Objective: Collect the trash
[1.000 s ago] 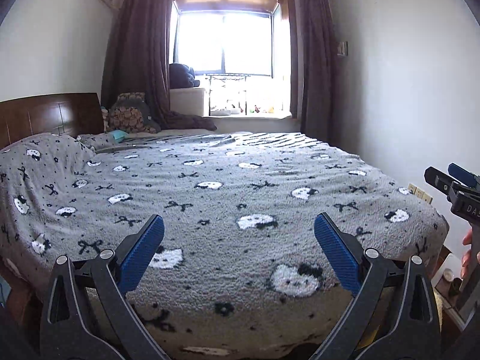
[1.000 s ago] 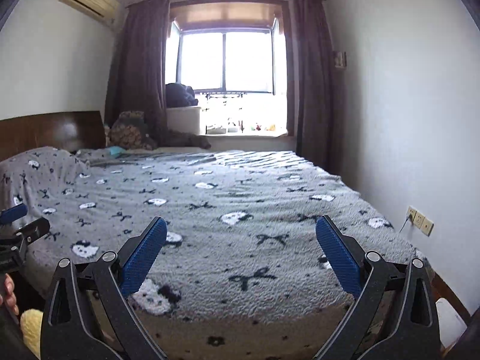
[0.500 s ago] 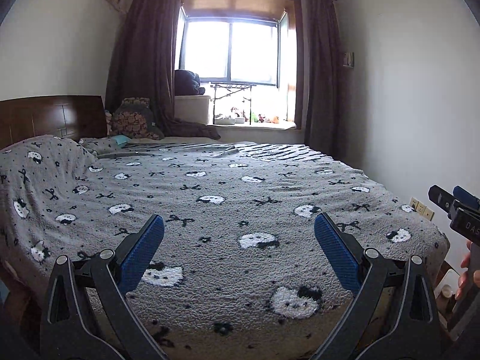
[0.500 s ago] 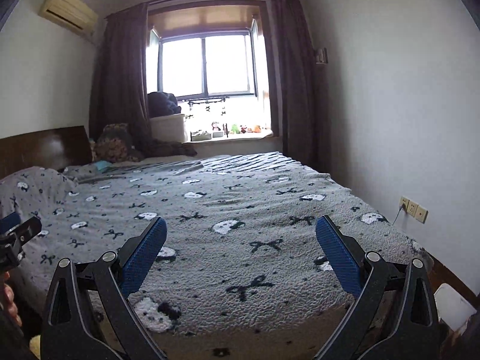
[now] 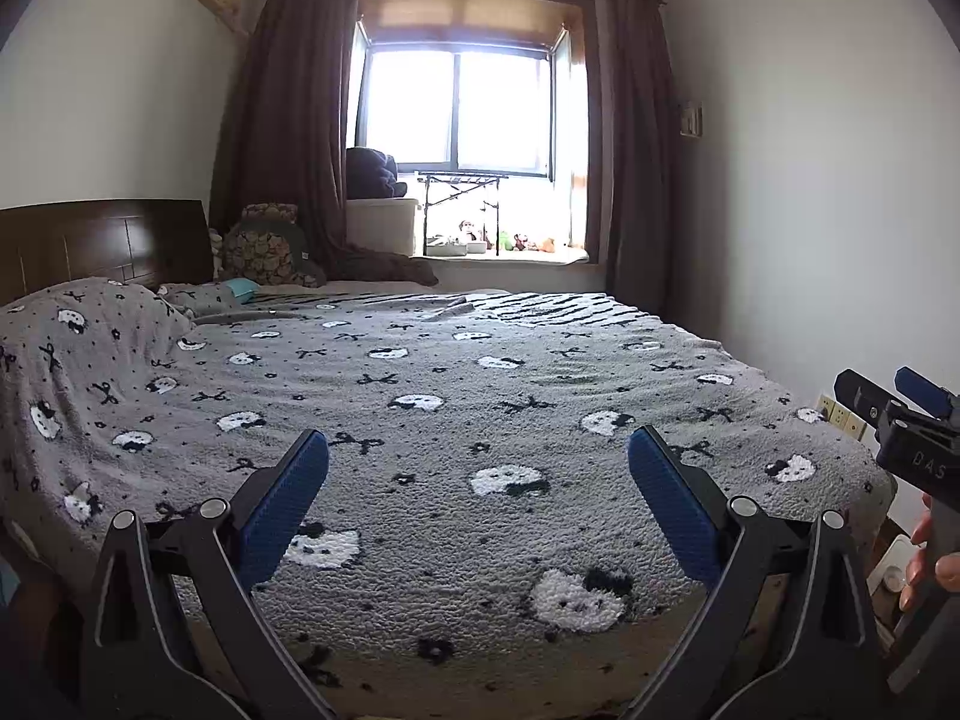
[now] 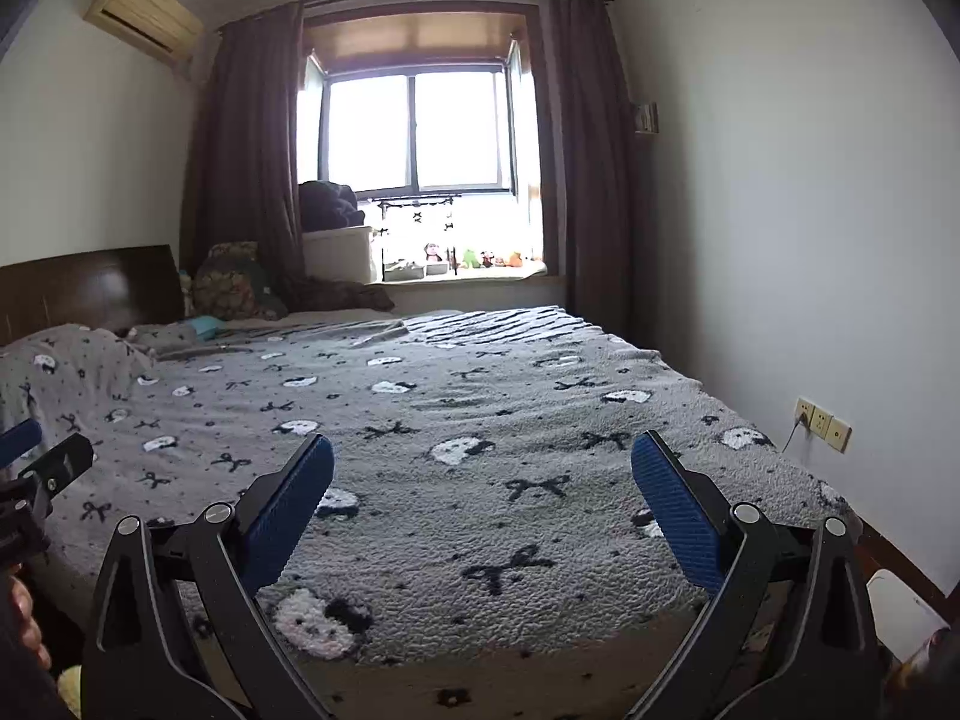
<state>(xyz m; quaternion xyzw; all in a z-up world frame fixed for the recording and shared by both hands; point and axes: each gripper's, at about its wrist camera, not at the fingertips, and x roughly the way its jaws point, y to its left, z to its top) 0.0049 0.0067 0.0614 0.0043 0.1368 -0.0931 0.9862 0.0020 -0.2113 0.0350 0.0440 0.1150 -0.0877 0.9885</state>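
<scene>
Jaws of my left gripper [image 5: 477, 456] and right gripper [image 6: 483, 459] stand apart, empty, held level above the bed [image 5: 456, 396] for surveying. No trash is visible yet.

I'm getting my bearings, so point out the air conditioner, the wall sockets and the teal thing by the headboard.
Beige wall air conditioner [image 6: 143, 15], right wrist view, front panel.
Beige wall sockets [image 6: 822, 423], right wrist view, middle plate.
Small teal object [image 6: 206, 325], right wrist view, top surface.

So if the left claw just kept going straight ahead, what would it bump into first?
Probably the grey cat-print blanket covering the bed: the open left claw points low across it. Depth is hard to judge.
</scene>
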